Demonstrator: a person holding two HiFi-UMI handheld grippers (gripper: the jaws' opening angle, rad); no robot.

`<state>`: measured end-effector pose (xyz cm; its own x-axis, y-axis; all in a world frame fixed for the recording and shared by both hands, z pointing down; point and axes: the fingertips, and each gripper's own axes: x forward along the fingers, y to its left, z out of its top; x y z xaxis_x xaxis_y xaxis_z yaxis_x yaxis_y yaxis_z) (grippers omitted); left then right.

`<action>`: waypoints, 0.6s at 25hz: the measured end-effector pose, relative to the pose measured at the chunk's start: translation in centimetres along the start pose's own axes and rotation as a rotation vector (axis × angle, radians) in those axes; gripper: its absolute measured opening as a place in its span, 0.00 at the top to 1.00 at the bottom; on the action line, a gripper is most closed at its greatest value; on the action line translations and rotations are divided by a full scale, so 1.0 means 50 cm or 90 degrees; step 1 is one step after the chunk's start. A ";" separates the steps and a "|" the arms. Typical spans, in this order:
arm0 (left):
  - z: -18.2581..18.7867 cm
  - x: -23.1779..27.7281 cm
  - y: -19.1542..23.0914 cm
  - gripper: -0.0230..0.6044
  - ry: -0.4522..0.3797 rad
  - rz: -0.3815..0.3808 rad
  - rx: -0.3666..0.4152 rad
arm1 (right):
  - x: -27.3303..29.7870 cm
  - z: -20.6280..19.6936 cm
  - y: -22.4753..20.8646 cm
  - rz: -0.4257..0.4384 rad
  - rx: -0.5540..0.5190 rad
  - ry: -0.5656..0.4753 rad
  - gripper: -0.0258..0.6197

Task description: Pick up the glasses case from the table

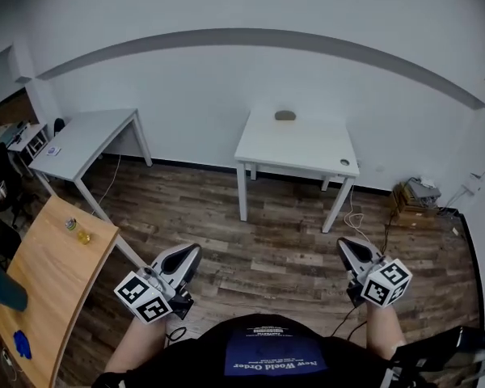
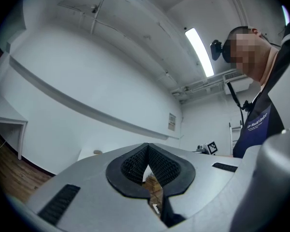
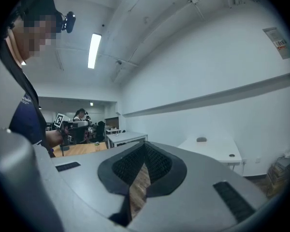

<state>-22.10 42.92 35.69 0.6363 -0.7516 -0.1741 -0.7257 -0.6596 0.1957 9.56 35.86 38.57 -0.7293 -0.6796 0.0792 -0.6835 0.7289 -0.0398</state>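
Observation:
The glasses case [image 1: 285,115] is a small grey oval lying near the back edge of the white table [image 1: 299,148], against the wall across the room. The left gripper view shows it as a tiny case [image 2: 97,152], and the right gripper view has the case [image 3: 201,139] on the table [image 3: 217,152]. My left gripper [image 1: 187,252] and right gripper [image 1: 344,244] are held low in front of the person's body, over the wooden floor and well short of the table. Both have their pads together with nothing between them.
A second white table [image 1: 85,140] stands at the left. A wooden table [image 1: 48,285] at the near left carries a small yellow item [image 1: 82,236] and a blue one [image 1: 20,343]. A cardboard box [image 1: 415,197] and cables sit by the right wall.

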 end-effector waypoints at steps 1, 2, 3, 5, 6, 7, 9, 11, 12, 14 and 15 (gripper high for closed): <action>0.001 0.026 -0.012 0.97 -0.002 0.004 0.003 | -0.004 0.011 -0.029 0.007 -0.005 -0.004 0.96; 0.000 0.054 -0.024 0.97 -0.003 0.008 0.008 | -0.011 0.021 -0.059 0.013 -0.010 -0.008 0.96; -0.002 0.084 -0.034 0.97 -0.004 0.012 0.013 | -0.018 0.028 -0.091 0.017 -0.014 -0.013 0.96; -0.007 0.145 -0.054 0.97 -0.011 0.018 0.016 | -0.035 0.034 -0.156 0.022 -0.017 -0.016 0.96; -0.011 0.175 -0.065 0.97 -0.015 0.019 0.014 | -0.044 0.034 -0.188 0.023 -0.017 -0.015 0.96; -0.017 0.203 -0.076 0.97 -0.016 0.019 0.013 | -0.053 0.033 -0.218 0.024 -0.016 -0.014 0.96; -0.032 0.255 -0.094 0.97 -0.012 0.019 0.010 | -0.069 0.029 -0.273 0.024 -0.013 -0.014 0.96; -0.048 0.306 -0.106 0.97 -0.005 0.020 0.007 | -0.079 0.024 -0.322 0.026 -0.012 -0.014 0.96; -0.055 0.333 -0.110 0.97 -0.002 0.019 0.003 | -0.082 0.021 -0.344 0.027 -0.013 -0.013 0.96; -0.070 0.382 -0.118 0.97 0.001 0.011 -0.007 | -0.085 0.008 -0.387 0.027 -0.009 -0.009 0.96; -0.078 0.402 -0.122 0.97 0.005 0.007 -0.011 | -0.086 -0.001 -0.406 0.026 -0.003 -0.007 0.96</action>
<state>-3.86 31.81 34.78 0.6306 -0.7583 -0.1651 -0.7278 -0.6517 0.2134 26.57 23.96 39.11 -0.7569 -0.6502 0.0668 -0.6531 0.7563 -0.0384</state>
